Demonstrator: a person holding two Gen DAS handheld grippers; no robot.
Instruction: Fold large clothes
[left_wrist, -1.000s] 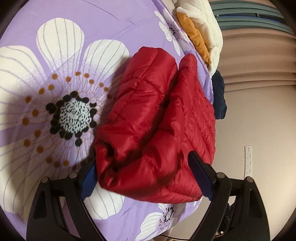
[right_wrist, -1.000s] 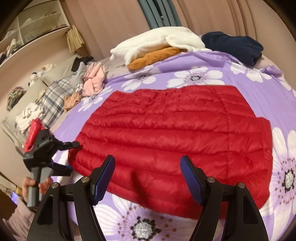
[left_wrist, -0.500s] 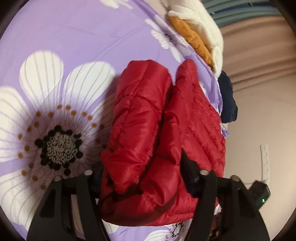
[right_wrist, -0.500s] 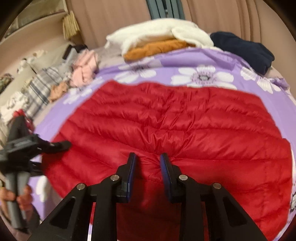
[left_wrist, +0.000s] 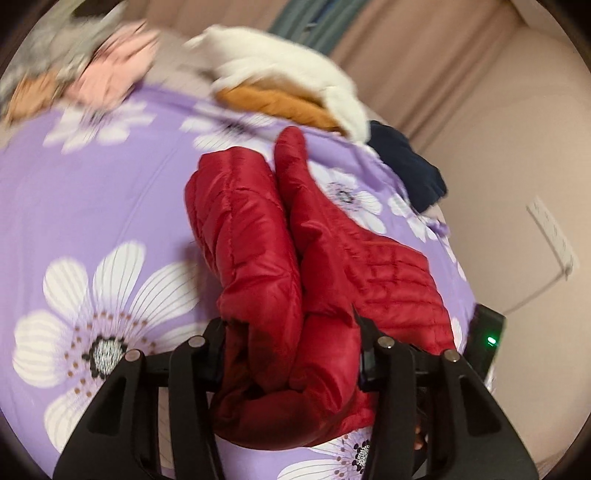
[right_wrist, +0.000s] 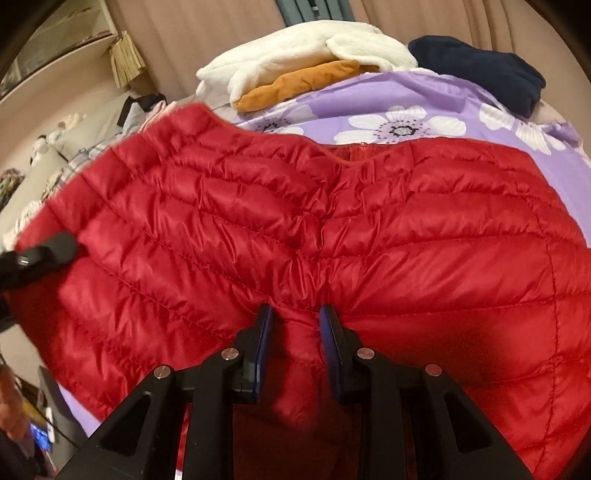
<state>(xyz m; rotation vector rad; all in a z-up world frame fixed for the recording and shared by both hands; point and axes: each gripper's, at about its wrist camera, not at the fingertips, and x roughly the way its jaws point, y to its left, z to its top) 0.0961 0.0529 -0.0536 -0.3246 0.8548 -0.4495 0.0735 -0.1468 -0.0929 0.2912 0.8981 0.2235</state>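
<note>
- Left wrist: since a second ago the red jacket (left_wrist: 295, 280) has been bunched and raised off the purple bedspread (left_wrist: 92, 206); the left gripper (left_wrist: 291, 339) clamps its thick folded end, and white and orange clothes (left_wrist: 295, 85) lie at 12 o'clock.
- Right wrist: the right gripper (right_wrist: 295, 325) pinches a jacket (right_wrist: 295, 229) ridge at 6 o'clock; the left gripper (right_wrist: 40, 254) grips its edge at 9 o'clock.
</note>
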